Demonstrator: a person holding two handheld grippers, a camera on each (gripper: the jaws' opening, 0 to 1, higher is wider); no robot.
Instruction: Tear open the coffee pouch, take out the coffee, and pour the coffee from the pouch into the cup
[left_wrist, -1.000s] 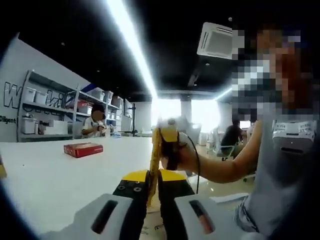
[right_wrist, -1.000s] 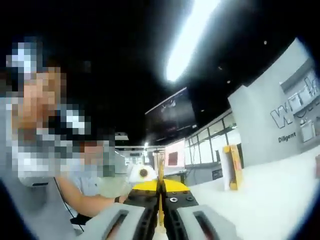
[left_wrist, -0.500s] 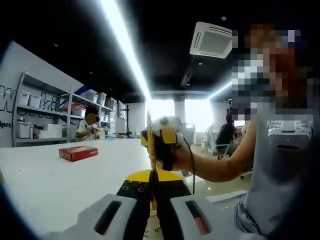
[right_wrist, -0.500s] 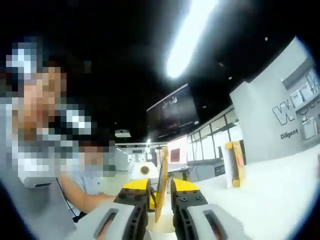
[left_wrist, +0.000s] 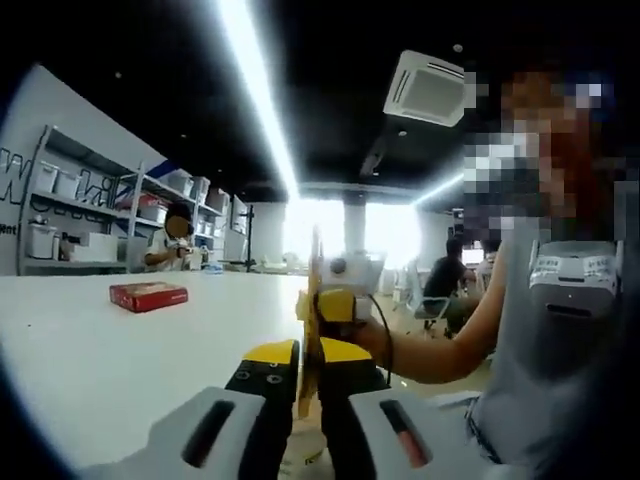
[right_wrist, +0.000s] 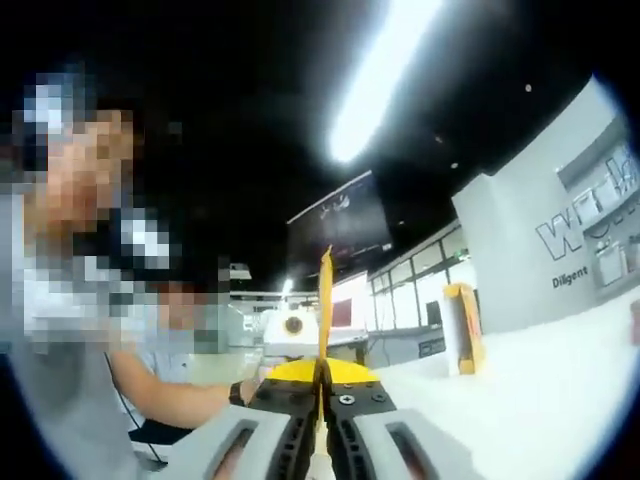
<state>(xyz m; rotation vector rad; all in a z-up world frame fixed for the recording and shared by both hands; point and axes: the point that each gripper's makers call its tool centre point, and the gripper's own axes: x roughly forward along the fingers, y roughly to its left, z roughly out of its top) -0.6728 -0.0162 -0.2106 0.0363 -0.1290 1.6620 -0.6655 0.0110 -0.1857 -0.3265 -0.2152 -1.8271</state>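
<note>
In the left gripper view we see our left gripper (left_wrist: 308, 395) at the bottom, its two jaws pressed together on one thin yellow coffee pouch (left_wrist: 311, 335), which stands edge-on and rises straight up out of them. Just past the pouch comes the right gripper (left_wrist: 336, 303), one yellow-tipped tool held in a hand (left_wrist: 372, 335) with a bare forearm behind it; it sits against the same pouch higher up. One white table (left_wrist: 90, 350) runs off to the left, and on it lies one red box (left_wrist: 147, 296), well apart from the pouch. Against the far wall we count one set of shelves (left_wrist: 70, 220) with white bins, and one person (left_wrist: 172, 240) sits beside it. A second person (left_wrist: 448, 275) sits far off near the bright windows.

In the right gripper view our right gripper (right_wrist: 322, 400) has its two jaws closed tight on the yellow pouch (right_wrist: 325, 300), a narrow strip standing up between them. One yellow box (right_wrist: 462, 328) stands upright on the white table (right_wrist: 540, 400) to the right, well apart from the gripper
</note>
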